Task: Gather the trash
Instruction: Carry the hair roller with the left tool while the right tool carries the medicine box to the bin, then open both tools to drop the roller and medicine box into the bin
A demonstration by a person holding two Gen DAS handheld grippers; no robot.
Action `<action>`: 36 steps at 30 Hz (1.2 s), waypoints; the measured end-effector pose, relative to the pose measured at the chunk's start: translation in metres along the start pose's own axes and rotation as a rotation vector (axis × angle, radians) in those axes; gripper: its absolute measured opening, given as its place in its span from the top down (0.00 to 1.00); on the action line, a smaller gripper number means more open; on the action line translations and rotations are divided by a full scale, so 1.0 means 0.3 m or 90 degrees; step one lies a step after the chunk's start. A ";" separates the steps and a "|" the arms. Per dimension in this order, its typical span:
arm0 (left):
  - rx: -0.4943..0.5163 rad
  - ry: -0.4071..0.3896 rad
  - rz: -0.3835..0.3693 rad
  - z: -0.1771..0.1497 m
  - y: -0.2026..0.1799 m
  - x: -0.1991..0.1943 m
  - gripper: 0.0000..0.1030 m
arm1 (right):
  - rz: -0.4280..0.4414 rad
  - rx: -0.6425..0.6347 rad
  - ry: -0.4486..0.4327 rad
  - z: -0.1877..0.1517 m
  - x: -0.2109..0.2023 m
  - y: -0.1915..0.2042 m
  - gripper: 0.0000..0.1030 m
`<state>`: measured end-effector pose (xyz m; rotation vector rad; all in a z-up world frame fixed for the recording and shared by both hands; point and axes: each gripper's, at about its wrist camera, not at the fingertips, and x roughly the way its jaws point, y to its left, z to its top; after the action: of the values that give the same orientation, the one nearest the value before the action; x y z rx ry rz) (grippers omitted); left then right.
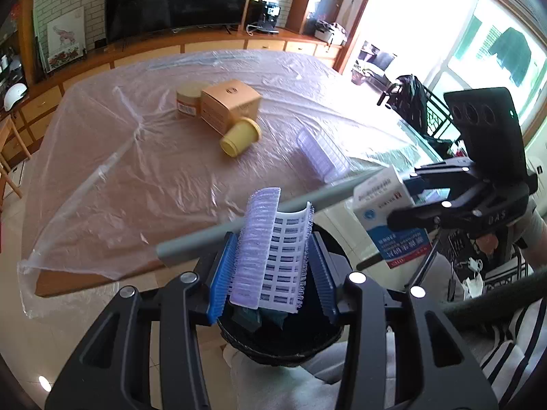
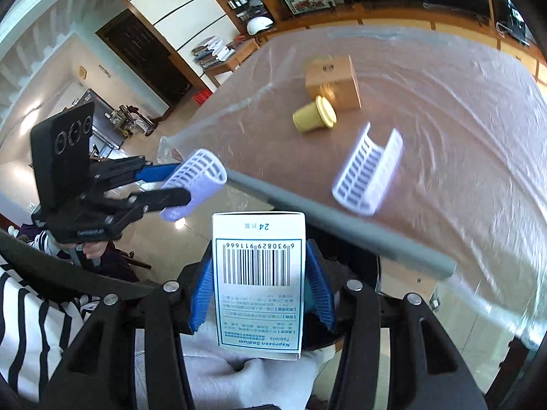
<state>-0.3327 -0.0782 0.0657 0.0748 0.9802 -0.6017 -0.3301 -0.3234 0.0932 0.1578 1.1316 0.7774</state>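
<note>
Holding a curved white-and-lilac plastic tray (image 1: 273,253), the left gripper (image 1: 270,266) has its blue pads pressed on the tray's two sides, and it hangs directly over a dark, bag-lined bin (image 1: 283,341) below the table edge. Beside it, the right gripper (image 2: 261,294) is closed around a white medicine box (image 2: 259,280) printed with a barcode, off the near edge of the table and above the person's lap.

A second tray of the same kind (image 2: 369,171) lies on the plastic-covered table (image 1: 136,177). Farther back on the table are a tipped yellow cup (image 1: 241,136), a tan carton (image 1: 230,106) and a round tan tub (image 1: 188,100).

To do this step well, the left gripper should probably centre over the bin's mouth before its jaws spread, so the light, springy tray drops inside rather than catching the rim. The box looks best brought over the same opening, keeping clear of the grey bar (image 1: 259,218) along the table edge.
</note>
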 end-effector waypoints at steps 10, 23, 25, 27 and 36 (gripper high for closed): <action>0.003 0.038 0.008 -0.059 -0.045 0.077 0.57 | -0.020 0.015 0.015 -0.060 0.082 0.006 0.53; 0.009 0.084 0.031 -0.122 -0.028 0.184 0.57 | -0.059 0.040 0.029 -0.096 0.188 -0.007 0.53; 0.008 0.090 0.032 -0.127 -0.029 0.197 0.57 | -0.064 0.046 0.030 -0.100 0.206 -0.008 0.53; 0.008 0.096 0.032 -0.133 -0.029 0.210 0.57 | -0.068 0.052 0.031 -0.106 0.221 -0.011 0.53; 0.011 0.111 0.044 -0.138 -0.033 0.273 0.57 | -0.094 0.061 0.041 -0.118 0.280 -0.011 0.53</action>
<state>-0.3356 -0.1096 -0.0209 0.1788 1.1369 -0.5473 -0.3422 -0.2822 0.0126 0.1287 1.2286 0.6018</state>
